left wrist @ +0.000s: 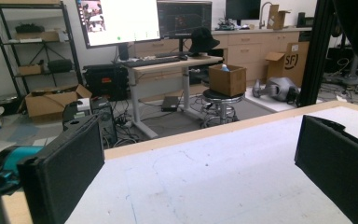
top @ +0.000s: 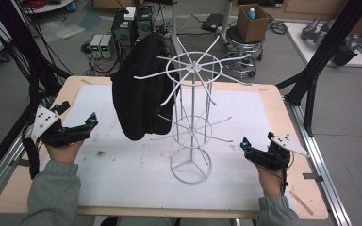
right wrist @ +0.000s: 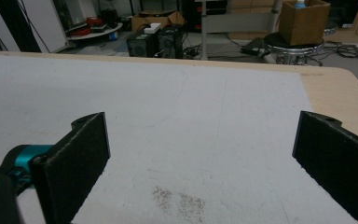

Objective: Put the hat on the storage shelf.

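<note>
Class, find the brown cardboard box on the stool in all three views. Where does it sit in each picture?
High view: cardboard box at the top, right of centre.
Left gripper view: mid-picture, beyond the table's far edge.
Right gripper view: top right.
Shared landmark: the round stool under it.

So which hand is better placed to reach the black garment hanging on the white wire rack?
Left, probably. The left gripper sits on the side where the black garment hangs, with bare table between them. The right gripper would have to reach past the wire rack. Both are open and holding nothing.
</note>
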`<move>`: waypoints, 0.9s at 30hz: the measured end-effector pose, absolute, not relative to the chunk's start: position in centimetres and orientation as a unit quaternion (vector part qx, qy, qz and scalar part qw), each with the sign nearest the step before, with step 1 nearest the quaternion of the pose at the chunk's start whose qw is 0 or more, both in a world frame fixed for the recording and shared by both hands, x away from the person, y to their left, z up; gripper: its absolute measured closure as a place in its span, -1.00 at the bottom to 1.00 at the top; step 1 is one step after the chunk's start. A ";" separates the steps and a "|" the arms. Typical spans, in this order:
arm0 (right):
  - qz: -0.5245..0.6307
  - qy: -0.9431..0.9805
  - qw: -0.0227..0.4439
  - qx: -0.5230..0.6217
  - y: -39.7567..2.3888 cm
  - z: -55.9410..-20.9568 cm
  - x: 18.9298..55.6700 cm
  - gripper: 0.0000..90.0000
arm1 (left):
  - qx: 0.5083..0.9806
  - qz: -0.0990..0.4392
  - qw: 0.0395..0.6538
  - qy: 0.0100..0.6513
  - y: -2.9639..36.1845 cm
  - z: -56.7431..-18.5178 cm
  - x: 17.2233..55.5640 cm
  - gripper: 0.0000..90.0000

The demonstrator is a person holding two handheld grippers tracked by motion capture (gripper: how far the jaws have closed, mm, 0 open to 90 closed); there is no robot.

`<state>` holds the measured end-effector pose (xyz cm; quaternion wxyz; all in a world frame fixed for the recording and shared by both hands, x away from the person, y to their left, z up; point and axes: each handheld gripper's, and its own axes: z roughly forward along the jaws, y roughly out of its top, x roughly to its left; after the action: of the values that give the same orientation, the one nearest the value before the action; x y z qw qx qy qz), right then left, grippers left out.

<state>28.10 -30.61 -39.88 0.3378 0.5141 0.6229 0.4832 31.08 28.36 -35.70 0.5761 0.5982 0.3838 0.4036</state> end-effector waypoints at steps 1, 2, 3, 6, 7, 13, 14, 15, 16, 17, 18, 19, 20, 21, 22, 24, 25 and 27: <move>0.482 0.624 0.339 0.514 -30.6 -39.9 28.1 -0.94 | 0.599 0.403 0.576 0.383 28.3 -35.7 31.1 -0.96; 0.482 0.624 0.338 0.515 -30.6 -39.9 28.1 -0.94 | 0.601 0.403 0.575 0.381 28.3 -35.7 31.1 -0.96; 0.482 0.624 0.337 0.515 -30.6 -39.9 28.1 -0.94 | 0.601 0.403 0.576 0.381 28.3 -35.7 31.1 -0.96; 0.482 0.624 0.338 0.514 -30.5 -39.9 28.1 -0.94 | 0.601 0.401 0.578 0.380 28.2 -35.7 31.1 -0.96; 0.482 0.625 0.339 0.513 -30.6 -39.9 28.1 -0.94 | 0.601 0.401 0.578 0.379 28.2 -35.7 31.1 -0.96; 0.481 0.622 0.338 0.517 -30.6 -39.9 28.0 -0.94 | 0.603 0.398 0.579 0.376 28.0 -35.8 31.3 -0.96; 0.481 0.622 0.339 0.516 -30.7 -39.9 28.0 -0.94 | 0.606 0.398 0.578 0.374 28.0 -35.8 31.3 -0.96; 0.481 0.622 0.342 0.515 -30.7 -39.9 28.0 -0.94 | 0.607 0.399 0.577 0.373 28.0 -35.9 31.3 -0.96; 0.482 0.621 0.340 0.516 -30.7 -39.9 27.9 -0.94 | 0.607 0.399 0.578 0.373 28.0 -35.9 31.3 -0.96; 0.482 0.621 0.340 0.516 -30.8 -39.9 27.9 -0.94 | 0.607 0.399 0.578 0.372 27.9 -35.9 31.3 -0.96; 0.482 0.621 0.340 0.516 -30.8 -39.9 27.9 -0.94 | 0.608 0.398 0.578 0.372 27.9 -35.9 31.3 -0.96; 0.481 0.621 0.340 0.517 -30.8 -39.9 28.0 -0.94 | 0.608 0.397 0.579 0.371 27.9 -35.9 31.3 -0.96; 0.481 0.621 0.340 0.517 -30.7 -39.9 28.0 -0.94 | 0.607 0.398 0.578 0.372 27.9 -35.9 31.3 -0.96; 0.480 0.623 0.339 0.517 -30.7 -39.9 28.0 -0.94 | 0.608 0.397 0.579 0.371 27.9 -35.9 31.3 -0.96; 0.479 0.623 0.339 0.517 -30.7 -40.0 28.0 -0.94 | 0.608 0.397 0.579 0.371 28.0 -35.9 31.3 -0.96; 0.479 0.624 0.340 0.516 -30.7 -40.0 28.0 -0.94 | 0.609 0.395 0.578 0.373 28.0 -35.9 31.3 -0.96; 0.479 0.623 0.340 0.517 -30.7 -40.0 28.0 -0.94 | 0.610 0.394 0.578 0.372 28.0 -36.0 31.4 -0.96; 0.480 0.622 0.338 0.519 -30.7 -40.0 28.0 -0.94 | 0.611 0.394 0.577 0.373 28.0 -36.1 31.5 -0.96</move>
<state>27.96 -30.71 -39.98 0.3383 0.5186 0.6215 0.4800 31.46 27.99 -36.08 0.5768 0.6107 0.3734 0.3937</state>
